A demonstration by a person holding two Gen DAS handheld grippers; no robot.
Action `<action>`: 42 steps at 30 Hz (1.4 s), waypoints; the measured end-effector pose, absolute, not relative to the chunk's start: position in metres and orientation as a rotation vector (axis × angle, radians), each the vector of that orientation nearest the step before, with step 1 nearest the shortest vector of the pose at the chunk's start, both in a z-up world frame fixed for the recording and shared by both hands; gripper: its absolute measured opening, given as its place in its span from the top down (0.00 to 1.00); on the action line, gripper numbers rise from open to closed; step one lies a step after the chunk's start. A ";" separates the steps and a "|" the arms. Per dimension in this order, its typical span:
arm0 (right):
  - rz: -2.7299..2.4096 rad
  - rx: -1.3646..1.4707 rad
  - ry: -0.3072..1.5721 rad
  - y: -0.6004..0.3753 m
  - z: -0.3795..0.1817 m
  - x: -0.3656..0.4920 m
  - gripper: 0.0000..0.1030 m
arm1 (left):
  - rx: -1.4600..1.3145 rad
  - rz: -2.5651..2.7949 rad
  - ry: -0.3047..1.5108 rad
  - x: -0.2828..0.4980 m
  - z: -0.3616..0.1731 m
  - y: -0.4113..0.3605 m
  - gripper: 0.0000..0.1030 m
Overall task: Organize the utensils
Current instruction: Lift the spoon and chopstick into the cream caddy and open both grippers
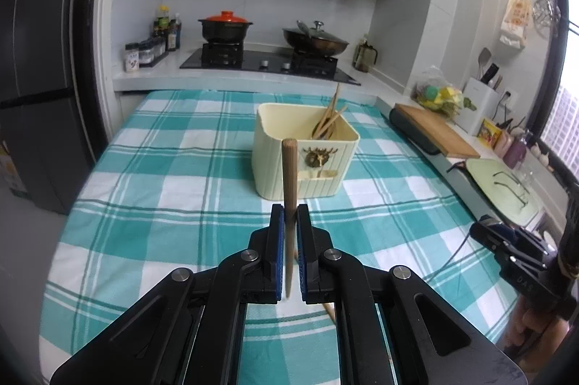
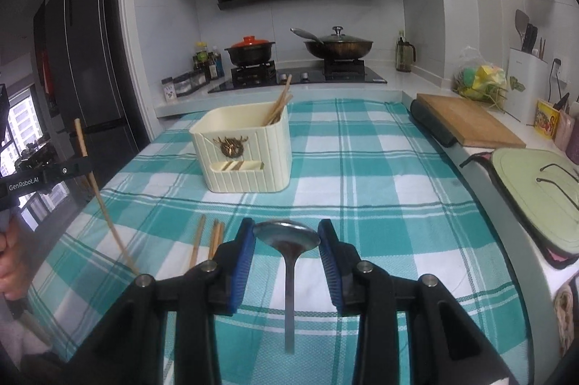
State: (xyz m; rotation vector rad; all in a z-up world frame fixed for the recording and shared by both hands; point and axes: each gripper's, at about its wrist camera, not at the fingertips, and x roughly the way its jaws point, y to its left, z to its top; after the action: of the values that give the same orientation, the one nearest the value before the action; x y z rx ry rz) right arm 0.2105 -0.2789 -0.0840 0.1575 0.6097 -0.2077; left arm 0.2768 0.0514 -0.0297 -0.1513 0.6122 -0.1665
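Between the left tongs (image 1: 289,218), a clamped chopstick (image 1: 289,175)

Gleamed smooth and shiny, metal spoon (image 2: 286,236). Looked matt and wooden, chopstick (image 1: 289,182). Appeared ribbed, cream, faintly glossy plastic, utensil box (image 2: 246,149). Showed soft woven weave, checked cloth (image 1: 173,167). Looked dull black plastic with ridged blue pads (image 2: 243,262), grippers.
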 end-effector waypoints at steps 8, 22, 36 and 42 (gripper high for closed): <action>-0.191 0.139 0.567 -0.271 -0.063 0.219 0.65 | -0.165 -0.166 0.589 0.276 -0.022 0.058 0.95; -0.122 0.142 0.533 -0.285 -0.004 0.268 0.65 | -0.165 -0.251 0.528 0.307 0.048 0.058 0.95; -0.070 0.080 0.395 -0.295 0.062 0.404 0.65 | -0.095 -0.206 0.524 0.448 0.079 0.035 0.95; -0.040 0.152 0.554 -0.316 0.005 0.461 0.65 | -0.086 -0.204 0.699 0.497 0.024 0.028 0.95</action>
State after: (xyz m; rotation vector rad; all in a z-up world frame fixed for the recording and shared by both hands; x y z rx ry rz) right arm 0.4615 -0.3155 0.0053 0.1517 0.5537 -0.0400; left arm 0.4968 0.0278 0.0239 -0.0855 0.6992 -0.2036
